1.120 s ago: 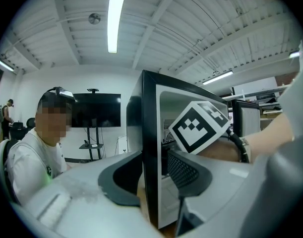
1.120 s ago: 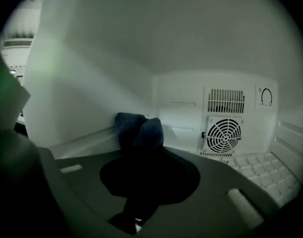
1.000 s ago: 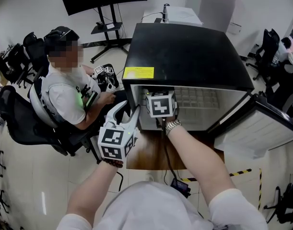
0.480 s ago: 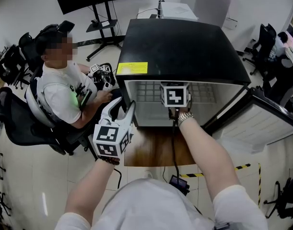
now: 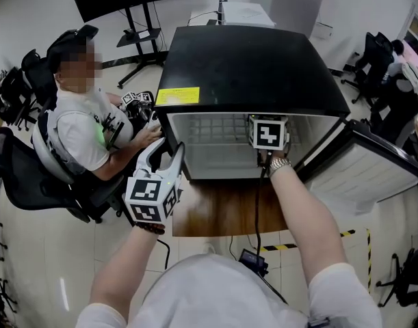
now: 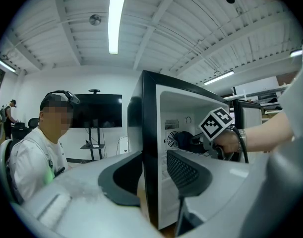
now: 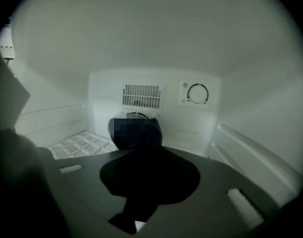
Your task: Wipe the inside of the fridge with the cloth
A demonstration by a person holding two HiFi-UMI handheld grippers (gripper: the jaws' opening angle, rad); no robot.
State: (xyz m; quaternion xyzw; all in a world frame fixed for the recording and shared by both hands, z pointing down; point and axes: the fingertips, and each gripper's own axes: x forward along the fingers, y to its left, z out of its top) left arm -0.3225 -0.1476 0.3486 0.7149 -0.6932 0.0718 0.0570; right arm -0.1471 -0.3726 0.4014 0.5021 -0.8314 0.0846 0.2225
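While the left claw [image 6: 152, 157] sits around the front edge of the fridge's [image 5: 250, 67] left wall and looks to be squeezing it to hold the fridge steady, the right claw [image 7: 149, 155] is deep inside, shut tight on the dark cloth [image 7: 136, 133]. The cloth hangs above the wire shelf [image 7: 79, 143], in front of the back wall. I cannot tell if it touches anything. I think this is the wiping step, partway through. Next, the cloth should be pushed flat on a wall or the shelf and rubbed side to side, staying off the dial [image 7: 197, 93]. Counting up: one fridge on one wooden counter [image 5: 222, 214], one open door [image 5: 373, 176], one shelf, one cloth, one dial, two claws.
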